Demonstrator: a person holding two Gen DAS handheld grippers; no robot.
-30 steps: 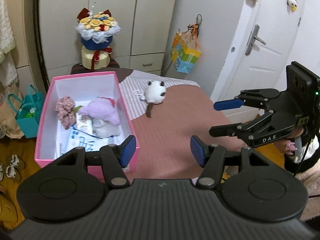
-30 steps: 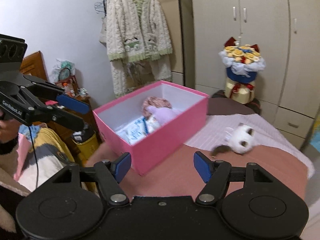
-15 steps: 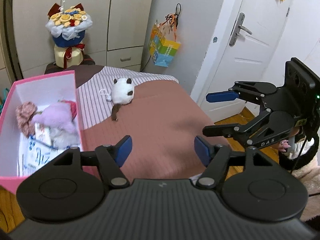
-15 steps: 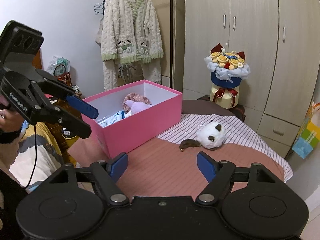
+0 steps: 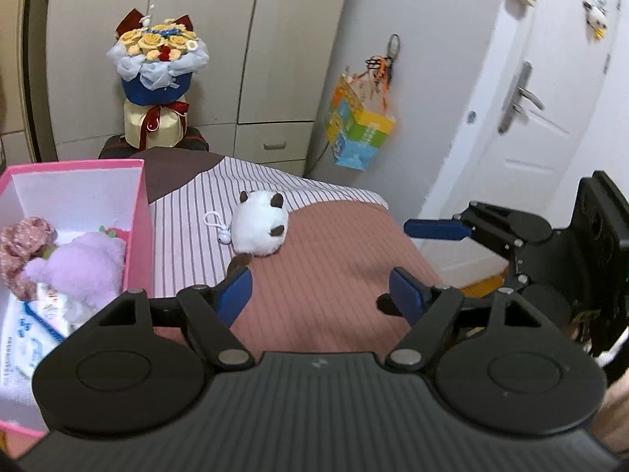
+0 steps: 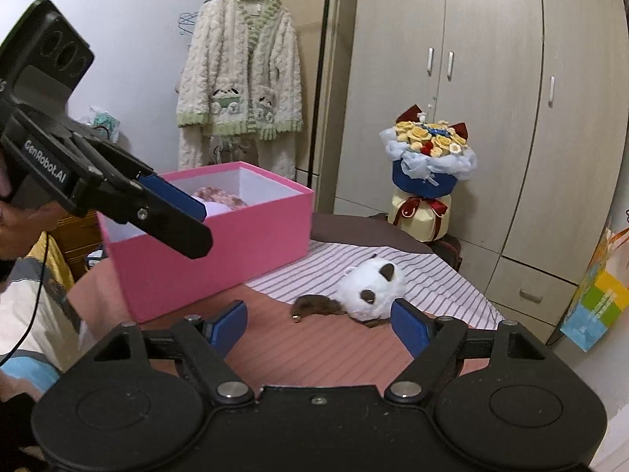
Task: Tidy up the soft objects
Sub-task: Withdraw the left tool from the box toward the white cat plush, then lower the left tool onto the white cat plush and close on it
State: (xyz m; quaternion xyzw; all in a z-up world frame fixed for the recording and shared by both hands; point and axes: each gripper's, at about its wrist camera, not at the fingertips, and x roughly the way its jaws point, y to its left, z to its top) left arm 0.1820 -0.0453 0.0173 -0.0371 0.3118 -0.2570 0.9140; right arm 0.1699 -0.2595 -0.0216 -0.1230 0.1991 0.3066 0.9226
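A white plush cat with brown ears and tail (image 5: 258,233) lies on the striped cloth of the table; it also shows in the right wrist view (image 6: 371,288). A pink box (image 5: 137,196) at the left holds a purple plush (image 5: 80,265) and a pink floral soft item (image 5: 23,244); the box shows in the right wrist view (image 6: 236,244) too. My left gripper (image 5: 320,295) is open and empty, short of the cat. My right gripper (image 6: 320,324) is open and empty, just before the cat. Each gripper appears in the other's view, the right (image 5: 495,232) and the left (image 6: 118,192).
A flower bouquet (image 5: 157,78) stands on a dark stool behind the table, before wardrobe doors. A colourful paper bag (image 5: 357,133) hangs on the wall by a white door (image 5: 550,110). A knitted cardigan (image 6: 240,90) hangs at the left. The table's right edge drops off near the door.
Both grippers have moved closer to the plush cat, which now looks larger in both views. The left view has swung back a little toward the box. Both stay open.
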